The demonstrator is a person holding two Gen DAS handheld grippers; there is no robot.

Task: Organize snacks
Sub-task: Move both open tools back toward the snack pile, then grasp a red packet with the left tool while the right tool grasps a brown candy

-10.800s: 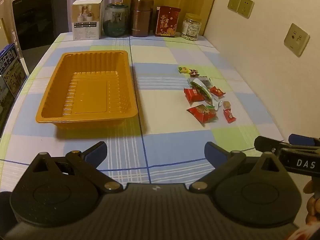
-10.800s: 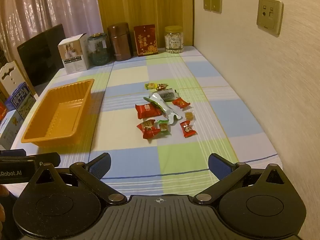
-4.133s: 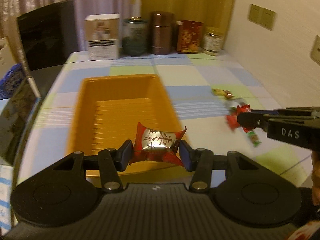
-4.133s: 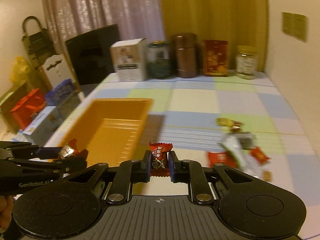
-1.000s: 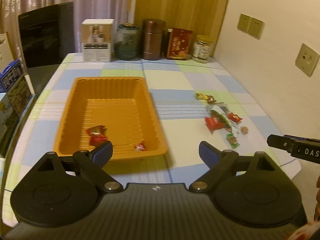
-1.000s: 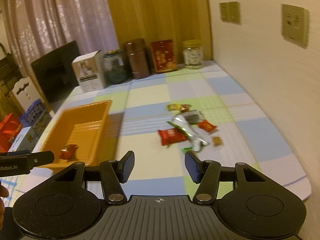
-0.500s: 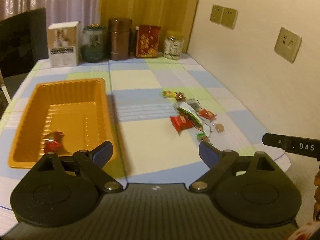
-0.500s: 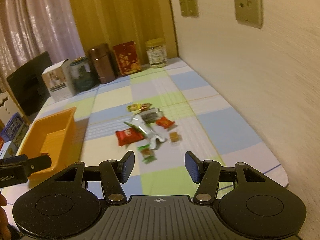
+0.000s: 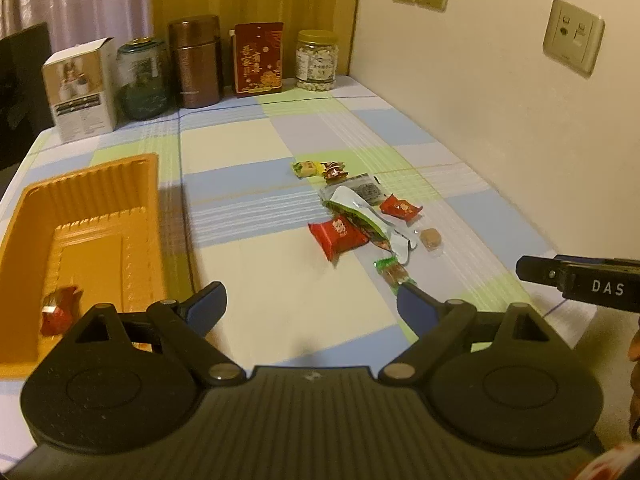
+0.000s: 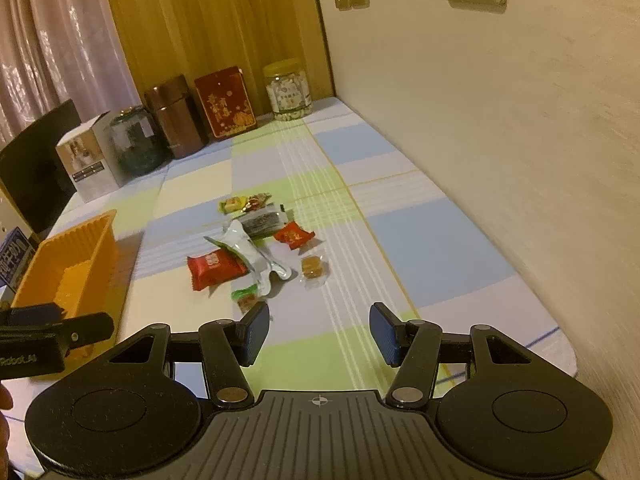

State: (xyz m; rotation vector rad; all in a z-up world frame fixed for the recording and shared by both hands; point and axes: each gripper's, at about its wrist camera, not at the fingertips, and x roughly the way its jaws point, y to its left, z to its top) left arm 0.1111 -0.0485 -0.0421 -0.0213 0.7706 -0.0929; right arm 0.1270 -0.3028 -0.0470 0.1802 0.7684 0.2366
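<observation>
From the left wrist camera, the left gripper hangs over the checked tablecloth with its jaws spread wide and nothing between them. The snack pile lies at 1 o'clock beyond the jaws, its nearest piece, a green-wrapped candy, just beside the right fingertip. The orange tray sits at 10 o'clock with one red candy inside.

From the right wrist camera, the right gripper also stands with jaws parted and empty. The snack pile lies at 11 o'clock, the green-wrapped candy just beside the left fingertip, a red packet farther out. The orange tray is at 9 o'clock, partly behind the left gripper.
</observation>
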